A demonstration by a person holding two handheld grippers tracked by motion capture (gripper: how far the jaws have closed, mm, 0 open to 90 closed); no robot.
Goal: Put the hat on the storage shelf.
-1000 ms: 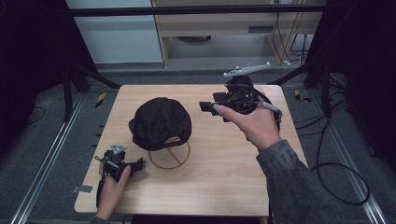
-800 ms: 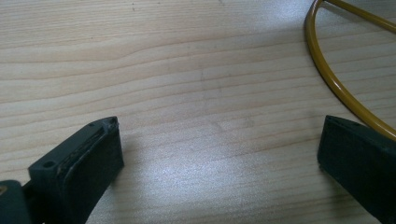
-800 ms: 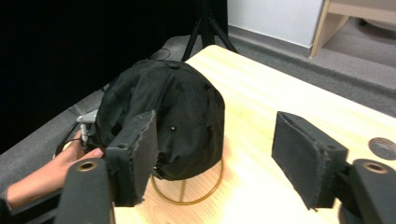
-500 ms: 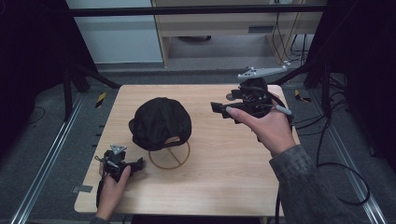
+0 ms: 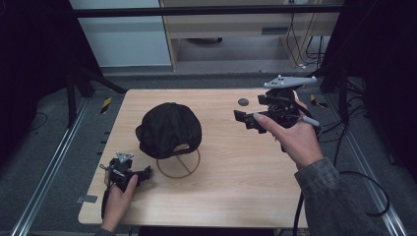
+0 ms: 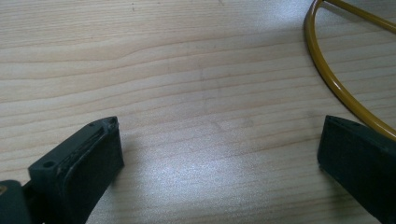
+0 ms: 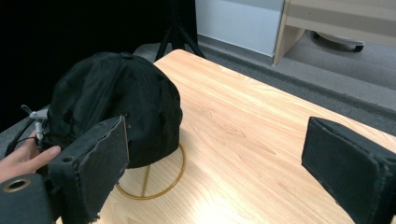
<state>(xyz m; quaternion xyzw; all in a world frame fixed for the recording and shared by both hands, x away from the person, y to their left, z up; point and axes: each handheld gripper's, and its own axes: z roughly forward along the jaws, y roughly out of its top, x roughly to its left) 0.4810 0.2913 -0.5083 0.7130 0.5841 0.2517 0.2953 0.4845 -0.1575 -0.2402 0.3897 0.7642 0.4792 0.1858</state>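
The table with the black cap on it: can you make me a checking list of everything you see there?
Surface: wooden table, bare and dry.
Job's things: black cap sitting on a gold wire stand.
Clutter: one small dark round thing near the far edge.
Grippers: left gripper open, low by the stand; right gripper held above the table, jaws just been opening, nothing between them.
Cables: black cable trailing past the right sleeve.
Surroundings: grey floor, wooden cabinet behind.

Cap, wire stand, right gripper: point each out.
cap (image 5: 169,129), high view, crown.
wire stand (image 5: 178,172), high view, base ring's front arc.
right gripper (image 7: 215,158), right gripper view, midway between its open jaws.
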